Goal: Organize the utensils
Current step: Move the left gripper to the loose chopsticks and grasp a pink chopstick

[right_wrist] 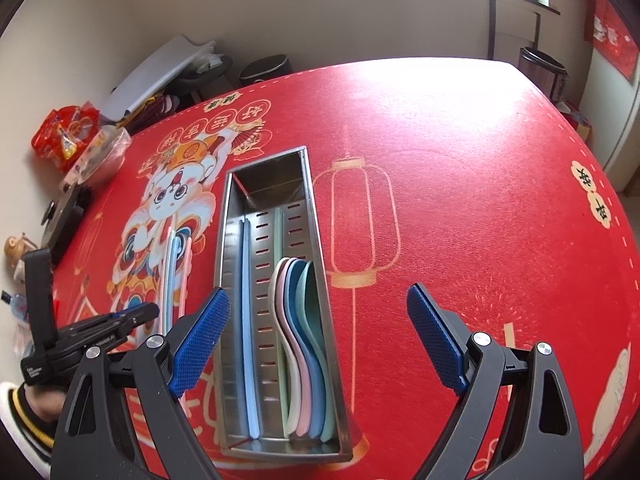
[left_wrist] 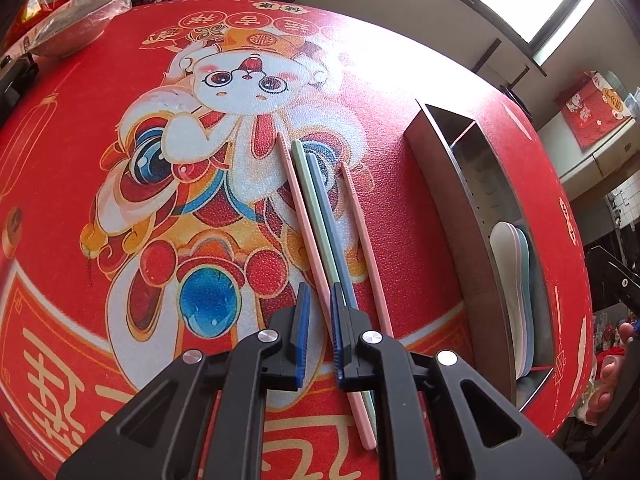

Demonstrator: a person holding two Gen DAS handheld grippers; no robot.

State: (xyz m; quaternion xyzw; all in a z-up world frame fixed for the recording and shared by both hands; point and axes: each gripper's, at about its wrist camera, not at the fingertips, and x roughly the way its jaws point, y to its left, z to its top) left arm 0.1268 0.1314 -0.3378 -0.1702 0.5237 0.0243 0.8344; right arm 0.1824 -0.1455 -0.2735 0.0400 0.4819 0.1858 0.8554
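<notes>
Several chopsticks lie side by side on the red tablecloth: a pink one [left_wrist: 304, 224], a green one [left_wrist: 314, 208], a blue one [left_wrist: 330, 232] and a second pink one [left_wrist: 366, 248]. My left gripper [left_wrist: 320, 300] hovers low over their near ends, jaws narrowly apart around the first pink chopstick, holding nothing. A steel utensil tray [right_wrist: 316, 216] stands to their right. It holds stacked spoons [right_wrist: 304, 320], a blue chopstick [right_wrist: 248, 320] and a green chopstick [right_wrist: 278, 236]. My right gripper [right_wrist: 318, 304] is wide open above the tray's near half.
A bowl wrapped in plastic [left_wrist: 68, 28] sits at the table's far left corner, with a red snack bag [right_wrist: 66, 132] and a dark pan [right_wrist: 60, 220] along the left edge. Bins [right_wrist: 544, 72] stand beyond the far edge.
</notes>
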